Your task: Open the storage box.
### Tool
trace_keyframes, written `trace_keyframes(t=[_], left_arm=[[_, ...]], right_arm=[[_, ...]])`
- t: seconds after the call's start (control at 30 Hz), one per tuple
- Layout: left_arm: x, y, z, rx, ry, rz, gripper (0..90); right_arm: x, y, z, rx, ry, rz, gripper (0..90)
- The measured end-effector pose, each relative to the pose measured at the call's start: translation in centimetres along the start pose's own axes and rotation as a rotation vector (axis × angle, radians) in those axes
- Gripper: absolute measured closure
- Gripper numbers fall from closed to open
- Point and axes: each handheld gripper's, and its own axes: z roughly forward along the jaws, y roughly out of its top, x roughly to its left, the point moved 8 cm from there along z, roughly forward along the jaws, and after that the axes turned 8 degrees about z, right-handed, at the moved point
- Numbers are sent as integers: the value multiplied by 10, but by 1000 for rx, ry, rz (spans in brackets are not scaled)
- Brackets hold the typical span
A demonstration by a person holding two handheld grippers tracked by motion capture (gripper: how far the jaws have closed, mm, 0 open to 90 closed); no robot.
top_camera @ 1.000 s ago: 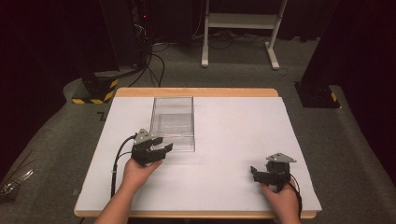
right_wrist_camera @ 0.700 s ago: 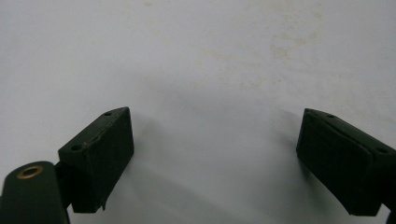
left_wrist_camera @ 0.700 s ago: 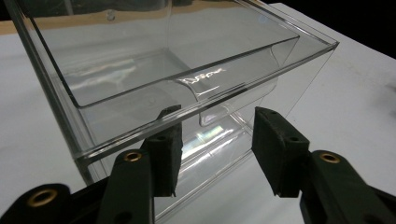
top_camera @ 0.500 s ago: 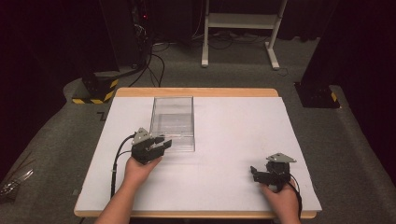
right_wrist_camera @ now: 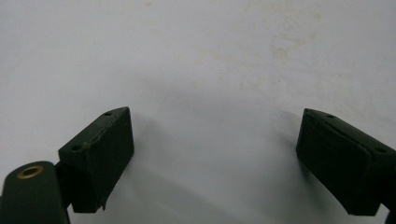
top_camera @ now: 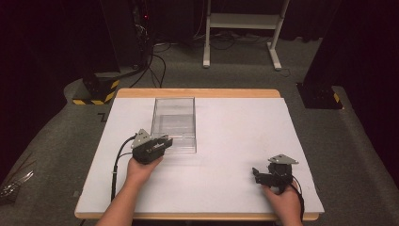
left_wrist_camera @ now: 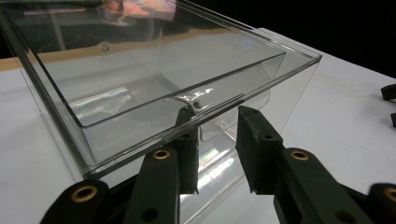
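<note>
Two claws work over a white surface [top_camera: 226,155] in the high view, with a clear plastic box [top_camera: 173,123] standing toward its far left part. The left claw [top_camera: 164,141] is held by a hand at the near edge of the box, its tips at the near wall, and a black cable trails from it back along the forearm. The right claw [top_camera: 256,173] rests well apart from the box, near the surface's near right corner, with its grey three-cornered plate on top. Beyond the far edge of the surface stand a white frame [top_camera: 242,28] and a yellow-and-black striped base [top_camera: 96,92] on grey carpet. In the left gripper view, the left claw [left_wrist_camera: 215,135] straddles the near wall of the box [left_wrist_camera: 140,70]: one jaw sits inside, seen through the clear plastic, and the other stands outside. Its jaws have just been closing with the wall between them, and a gap shows between the outer jaw and the wall, so the wall is not yet pinched. The box is empty and upright, open at the top. In the right gripper view, the right claw [right_wrist_camera: 215,154] has its jaws spread wide with only bare white surface [right_wrist_camera: 201,56] between them, gripping nothing.
</note>
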Motion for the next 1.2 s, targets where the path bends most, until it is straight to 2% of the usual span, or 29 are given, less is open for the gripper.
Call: trace_keyframes(t=[0.4,0.63,0.83,0.9,0.93,1.0,1.07,1.13,1.2], left_arm=[[5,-5,-7,-40,-45,-18,804],[7,-7,-9,-54,-75,-19,828],[8,-8,-11,-54,-75,-17,839],[8,-8,-13,-56,-71,-21,869],[10,-7,-18,-92,-69,-27,900],[11,-6,-20,-99,-73,-32,900],[9,-6,-20,-92,-66,-10,900],[8,-8,-19,-76,-79,0,900],[8,-9,-17,-74,-86,-16,881]], right_arm=[[0,0,0,-1,-2,0,114],[0,0,0,-1,-2,-1,114],[0,0,0,-1,-2,0,114],[0,0,0,-1,-2,0,115],[0,0,0,-1,-2,-1,115],[0,0,0,-1,-2,0,115],[0,0,0,-1,-2,0,115],[0,0,0,-1,-3,-1,115],[0,0,0,-2,-3,-1,116]])
